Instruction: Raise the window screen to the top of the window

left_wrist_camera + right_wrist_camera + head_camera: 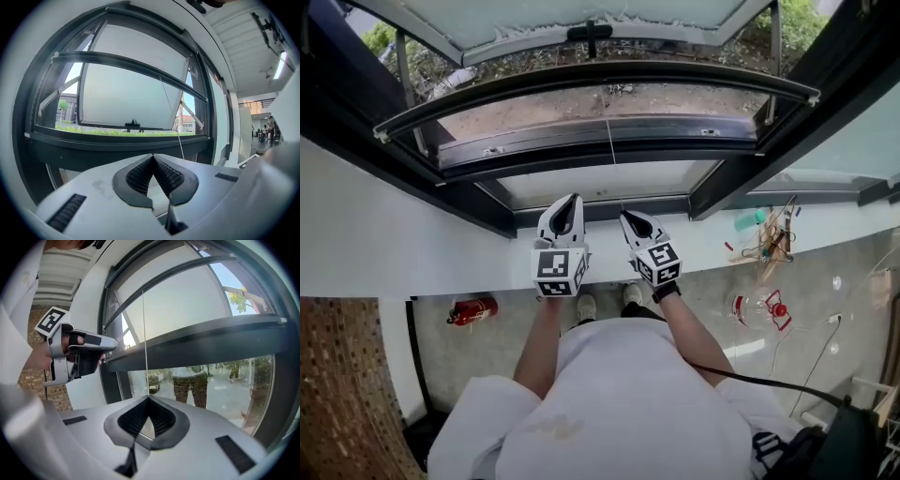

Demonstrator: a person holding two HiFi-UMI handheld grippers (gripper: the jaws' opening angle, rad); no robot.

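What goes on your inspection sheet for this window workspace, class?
Surface: white ledge, nothing seen on it.
Job's things: screen bar across the opening, below the frame top; pull cord hangs from it.
Clutter: fire extinguisher and loose tools on the floor.
Grippers: left gripper tongs shut, empty; right gripper tongs shut on the pull cord.
Cables: black cable trails from the right arm.
Surroundings: window sash tilted open; brick wall at left.
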